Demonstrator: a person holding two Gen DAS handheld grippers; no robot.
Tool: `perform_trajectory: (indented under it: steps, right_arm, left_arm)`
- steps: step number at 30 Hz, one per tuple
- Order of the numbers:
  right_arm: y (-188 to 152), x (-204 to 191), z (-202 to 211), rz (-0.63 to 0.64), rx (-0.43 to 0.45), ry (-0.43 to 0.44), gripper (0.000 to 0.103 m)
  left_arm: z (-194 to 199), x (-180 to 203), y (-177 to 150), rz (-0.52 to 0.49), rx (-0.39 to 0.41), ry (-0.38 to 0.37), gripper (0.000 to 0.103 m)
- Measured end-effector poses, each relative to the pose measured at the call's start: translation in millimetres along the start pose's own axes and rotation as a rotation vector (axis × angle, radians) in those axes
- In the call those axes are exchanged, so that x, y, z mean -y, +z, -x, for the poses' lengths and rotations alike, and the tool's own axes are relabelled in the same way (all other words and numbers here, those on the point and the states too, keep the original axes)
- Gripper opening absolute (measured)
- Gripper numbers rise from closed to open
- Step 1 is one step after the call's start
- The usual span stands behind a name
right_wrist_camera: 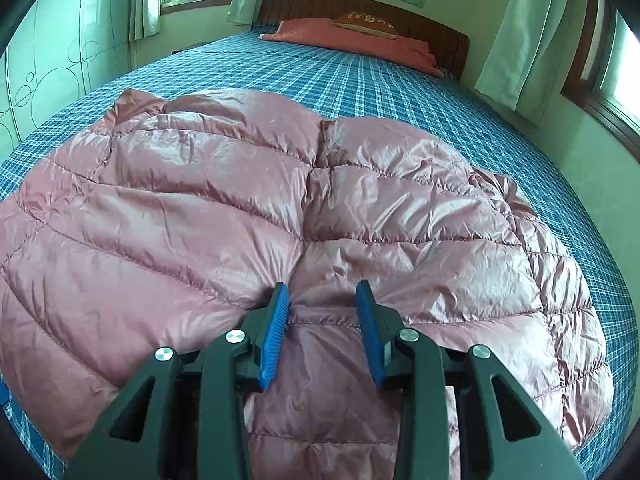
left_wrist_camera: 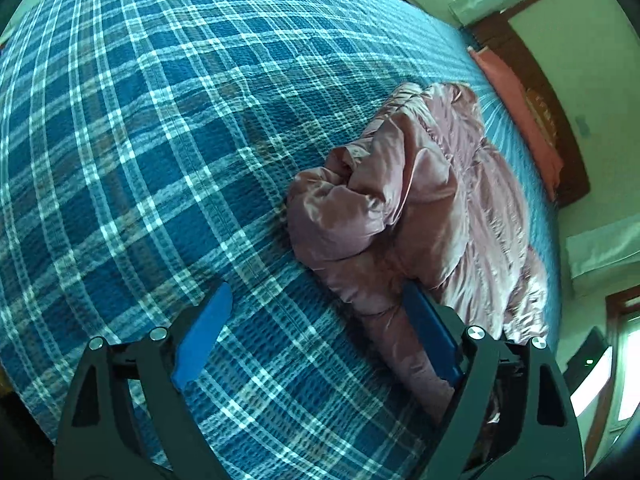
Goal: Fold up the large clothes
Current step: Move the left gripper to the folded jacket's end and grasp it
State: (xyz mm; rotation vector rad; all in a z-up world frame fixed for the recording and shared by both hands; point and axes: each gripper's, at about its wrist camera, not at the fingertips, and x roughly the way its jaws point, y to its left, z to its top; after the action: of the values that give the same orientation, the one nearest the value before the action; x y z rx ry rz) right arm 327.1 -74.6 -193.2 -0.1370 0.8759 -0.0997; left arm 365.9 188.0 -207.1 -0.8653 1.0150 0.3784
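Note:
A shiny pink quilted down jacket (right_wrist_camera: 280,208) lies spread on the blue plaid bedsheet (right_wrist_camera: 400,80). In the left wrist view the jacket (left_wrist_camera: 420,208) is bunched at the right, with a sleeve running down toward the camera. My left gripper (left_wrist_camera: 316,300) is open wide above the sheet, its right finger (left_wrist_camera: 428,332) beside that sleeve. My right gripper (right_wrist_camera: 322,292) is partly open, hovering just over the jacket's lower middle, with puffed fabric between the fingers.
A red pillow (right_wrist_camera: 352,38) and a brown cushion (right_wrist_camera: 368,22) lie against the dark wooden headboard (right_wrist_camera: 440,32). Curtained windows line the walls. The plaid sheet (left_wrist_camera: 160,140) fills the left wrist view to the left of the jacket.

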Motion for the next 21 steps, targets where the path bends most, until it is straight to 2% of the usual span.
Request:
perform_trajectory:
  steps: [6, 10, 14, 19, 20, 21]
  right_arm:
    - [0, 2, 0, -0.007, 0.0, 0.01, 0.036]
    - [1, 2, 0, -0.01, 0.0, 0.013, 0.036]
    - [1, 3, -1, -0.013, -0.002, 0.017, 0.036]
    - [1, 3, -1, -0.015, -0.001, 0.018, 0.036]
    - [1, 3, -1, -0.017, -0.001, 0.021, 0.036]
    - [0, 3, -1, -0.017, -0.001, 0.021, 0.036]
  left_arm:
    - [10, -12, -4, 0.003, -0.019, -0.045, 0.088]
    - [10, -23, -2, 0.008, 0.0, -0.043, 0.088]
    - [6, -33, 16, 0.096, -0.007, -0.103, 0.099]
    - [4, -30, 25, 0.113, -0.004, -0.176, 0.1]
    - [5, -31, 28, 0.111, 0.001, -0.194, 0.094]
    - [6, -30, 30, 0.11, 0.006, -0.205, 0.075]
